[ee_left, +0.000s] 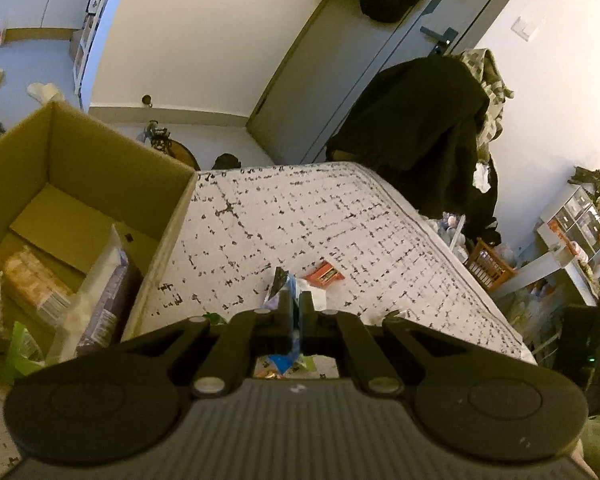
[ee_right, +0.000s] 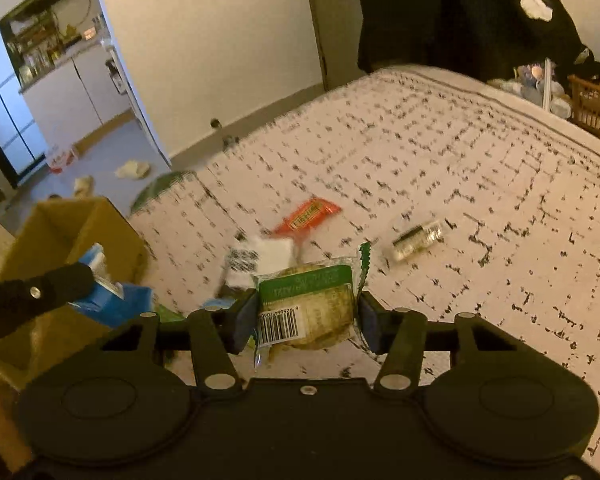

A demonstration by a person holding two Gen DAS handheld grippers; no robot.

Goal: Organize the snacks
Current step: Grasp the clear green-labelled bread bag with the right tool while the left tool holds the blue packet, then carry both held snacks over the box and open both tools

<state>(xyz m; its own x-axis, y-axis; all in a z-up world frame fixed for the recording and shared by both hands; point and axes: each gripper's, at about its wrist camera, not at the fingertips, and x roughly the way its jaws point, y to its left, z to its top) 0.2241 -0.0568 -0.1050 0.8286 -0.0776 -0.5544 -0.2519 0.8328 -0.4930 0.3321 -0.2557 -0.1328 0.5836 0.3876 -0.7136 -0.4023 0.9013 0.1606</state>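
Observation:
My left gripper (ee_left: 296,312) is shut on a blue-and-white snack packet (ee_left: 286,360), held to the right of an open cardboard box (ee_left: 100,168) with several snack packs inside. From the right wrist, that gripper (ee_right: 88,280) shows at the left with the blue packet (ee_right: 116,304) over the box (ee_right: 56,232). My right gripper (ee_right: 306,316) is shut on a green-labelled clear snack packet (ee_right: 312,304), lifted a little above the bed. On the cover lie an orange packet (ee_right: 306,216) (ee_left: 324,274), a white packet (ee_right: 270,254) and a small shiny wrapped snack (ee_right: 418,238).
The bed (ee_left: 340,208) has a white cover with black marks, and the box stands at its left edge. Dark clothes (ee_left: 416,128) hang beyond the bed's far end, by a grey door (ee_left: 340,60). A wooden basket (ee_left: 488,266) and shelves (ee_left: 576,216) stand to the right.

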